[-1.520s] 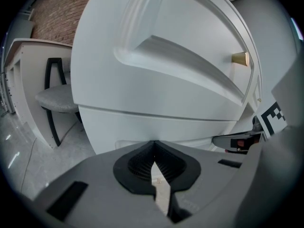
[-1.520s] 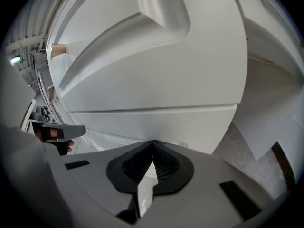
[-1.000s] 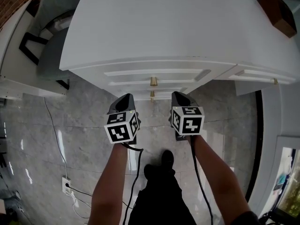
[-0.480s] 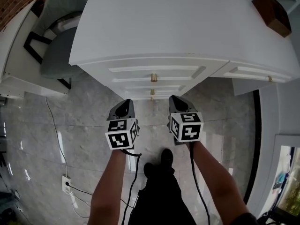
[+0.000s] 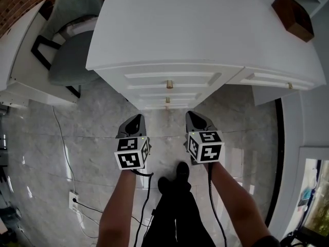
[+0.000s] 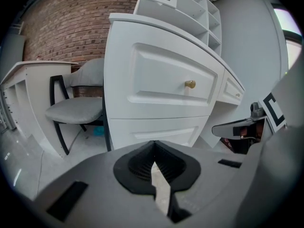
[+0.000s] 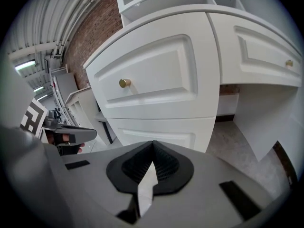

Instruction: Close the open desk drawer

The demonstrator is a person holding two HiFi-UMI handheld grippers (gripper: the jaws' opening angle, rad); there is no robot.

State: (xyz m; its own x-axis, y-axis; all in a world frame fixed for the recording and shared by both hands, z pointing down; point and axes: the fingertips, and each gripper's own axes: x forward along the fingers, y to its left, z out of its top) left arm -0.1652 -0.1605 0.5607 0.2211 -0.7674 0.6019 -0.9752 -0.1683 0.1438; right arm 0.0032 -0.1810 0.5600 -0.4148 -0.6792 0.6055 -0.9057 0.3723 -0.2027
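Note:
The white desk [image 5: 205,24] has a top drawer [image 5: 169,80] with a brass knob [image 5: 166,84] and a lower drawer with a second knob [image 5: 167,100]. In both gripper views the top drawer front [image 6: 161,82] [image 7: 152,75] looks flush with the cabinet. My left gripper [image 5: 134,121] [image 6: 153,145] and right gripper [image 5: 195,116] [image 7: 152,145] hang side by side over the floor, a short way in front of the drawers and touching nothing. Each is shut, with its pads meeting at the tips and nothing between them.
A grey chair [image 5: 72,60] stands left of the desk beside a white shelf unit [image 5: 20,81]. A brown box [image 5: 292,9] sits on the desk's far right. To the right is another drawer with a knob [image 5: 289,85]. A cable and socket [image 5: 73,204] lie on the marble floor.
Both grippers have drawn back from the drawer fronts toward the person, and the gap to the desk has widened. The drawers look the same throughout.

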